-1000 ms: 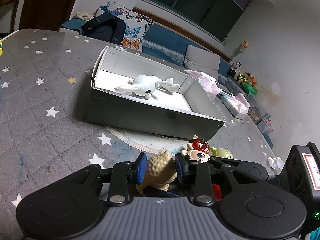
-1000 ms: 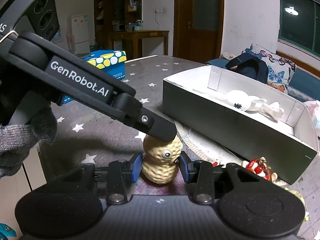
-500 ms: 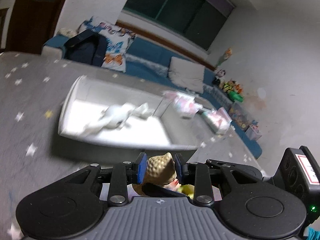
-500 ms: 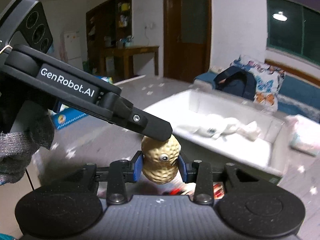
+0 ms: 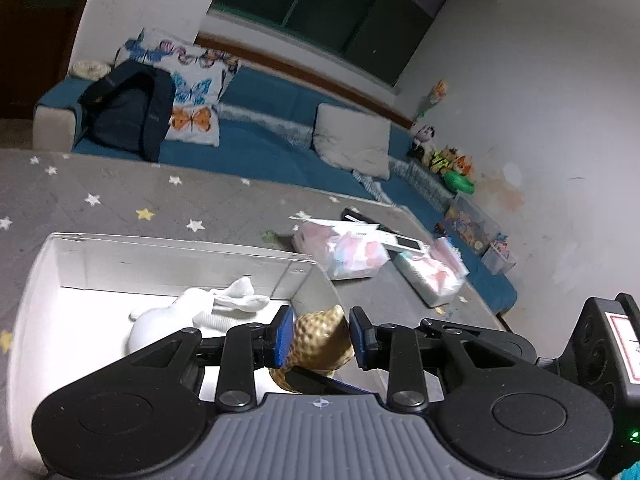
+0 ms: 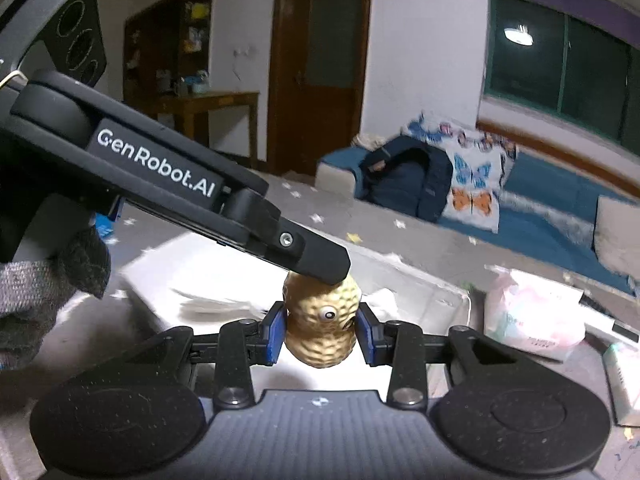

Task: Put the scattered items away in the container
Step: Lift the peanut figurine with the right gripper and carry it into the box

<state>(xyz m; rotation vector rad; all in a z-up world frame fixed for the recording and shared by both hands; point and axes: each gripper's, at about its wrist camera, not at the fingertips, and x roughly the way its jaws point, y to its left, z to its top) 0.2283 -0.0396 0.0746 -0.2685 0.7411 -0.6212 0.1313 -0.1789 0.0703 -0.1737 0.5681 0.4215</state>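
Since a second ago I have lifted the peanut toy (image 6: 320,330) off the bench, and it now hangs over the white box (image 5: 36,280), which has slid from the upper middle of the left wrist frame down to its lower left. In that view my left tool (image 5: 322,336) sits at the lower centre with its blue pads against the toy's bumpy tan sides, pinching it. The box fills the lower left of the frame, and the white plush toy (image 5: 196,312) lies inside it, just left of the tool. To the right of the box, on the grey star-patterned bench (image 5: 160,204), lie the tissue packs (image 5: 348,248), and the blue sofa (image 5: 272,148) runs across the middle of the frame behind them. In the right wrist view the black body of the left tool crosses from the upper left down to the centre, its tip on the toy's crown. My right tool (image 6: 322,334) at the lower centre also pinches the toy, a pad on each side, with the toy's one eye facing the camera. The box behind it is blurred.
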